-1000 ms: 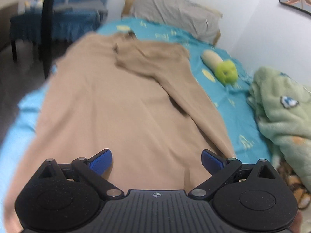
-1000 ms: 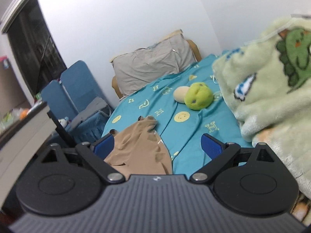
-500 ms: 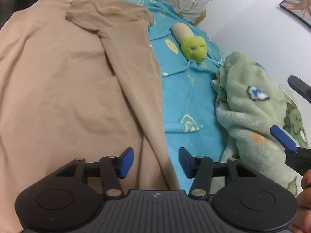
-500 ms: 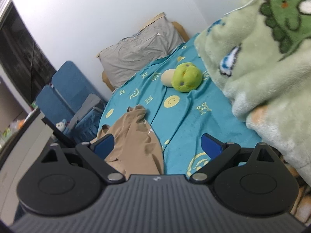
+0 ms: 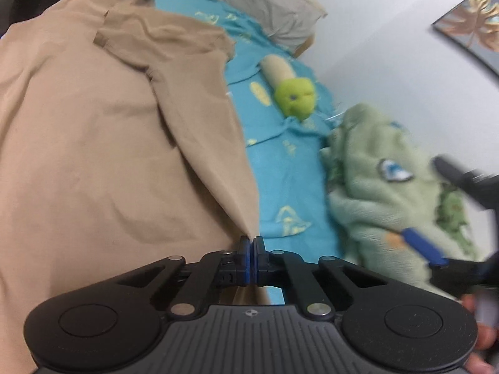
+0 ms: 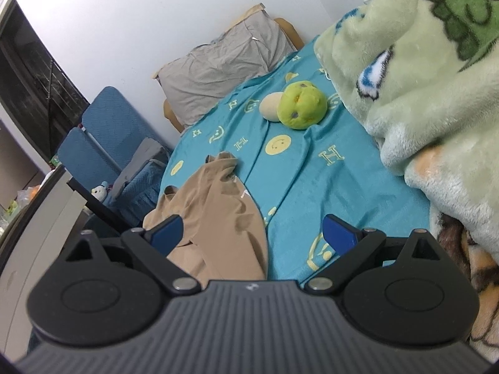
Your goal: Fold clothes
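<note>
One left claw (image 5: 251,243) pinching tan garment (image 5: 103,143) — right claw (image 6: 254,233) spread

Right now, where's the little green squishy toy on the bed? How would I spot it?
Look at the bed with the teal sheet. Between the grey pillow and the fluffy pale green blanket lies the plush toy. It's the only bright lime-green round thing with a beige end, far brighter than the blanket.

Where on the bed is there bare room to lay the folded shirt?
Bare sheet runs between the tan shirt and the green blanket, below the plush toy. The left side is covered by the shirt, pinched in the left gripper; the right is crowded by the blanket.
</note>
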Motion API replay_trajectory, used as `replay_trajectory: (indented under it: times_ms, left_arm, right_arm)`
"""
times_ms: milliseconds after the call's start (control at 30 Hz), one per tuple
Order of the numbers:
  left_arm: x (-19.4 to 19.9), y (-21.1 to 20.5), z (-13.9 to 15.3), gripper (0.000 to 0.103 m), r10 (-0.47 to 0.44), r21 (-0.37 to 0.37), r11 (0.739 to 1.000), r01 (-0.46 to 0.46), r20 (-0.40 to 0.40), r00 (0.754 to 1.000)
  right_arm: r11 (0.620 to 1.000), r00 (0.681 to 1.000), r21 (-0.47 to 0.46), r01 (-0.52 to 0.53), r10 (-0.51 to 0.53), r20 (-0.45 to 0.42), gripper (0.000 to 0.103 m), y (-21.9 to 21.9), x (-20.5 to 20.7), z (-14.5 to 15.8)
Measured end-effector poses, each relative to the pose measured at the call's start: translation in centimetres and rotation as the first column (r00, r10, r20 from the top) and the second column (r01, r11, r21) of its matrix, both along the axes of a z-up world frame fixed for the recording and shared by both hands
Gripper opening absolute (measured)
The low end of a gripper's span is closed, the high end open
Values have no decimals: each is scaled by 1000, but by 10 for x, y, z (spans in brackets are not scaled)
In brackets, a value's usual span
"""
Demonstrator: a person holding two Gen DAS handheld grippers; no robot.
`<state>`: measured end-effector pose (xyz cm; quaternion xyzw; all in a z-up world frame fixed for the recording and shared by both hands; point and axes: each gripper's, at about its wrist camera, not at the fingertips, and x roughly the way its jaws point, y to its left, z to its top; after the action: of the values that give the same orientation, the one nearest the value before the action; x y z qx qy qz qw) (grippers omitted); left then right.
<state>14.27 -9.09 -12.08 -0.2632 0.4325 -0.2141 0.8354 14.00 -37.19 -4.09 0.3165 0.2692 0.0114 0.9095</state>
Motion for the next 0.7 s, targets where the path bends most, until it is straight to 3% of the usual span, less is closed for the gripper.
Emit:
replay_trajectory:
  times_ms: [67,167,400,467,567,633,700]
  left_arm:
    - [0,19,8,2,-2,-45,999,2,-1,1000]
    - [9,58,9,2,33,-109,993,-41,-79,996]
    - [34,125,-15,2,183,-41,980,-193,-185,966]
    - [31,128,-19,7,173,-49,981,-187,-209,963]
    - [19,124,-20,24,135,-64,986,-153,-225,965]
    - [8,119,-14,44,118,-55,989,-134,-232,965]
    - [-5,109,-8,46,85,-34,995,-94,-210,974]
  right_arm:
    - [1000,1000,4,-2,2,-5,97,0,0,-1]
    - [1000,1000,9,-4,4,-12,97,1,1,-3]
    - [999,998,13,-35,36,-60,97,9,11,-11]
    - [999,996,20,-41,42,-75,97,12,13,-13]
    - [999,995,28,-43,45,-93,97,14,15,-17]
    - [998,994,39,-42,46,-101,97,14,16,-19]
    - [998,993,50,-40,45,-109,97,14,17,-21]
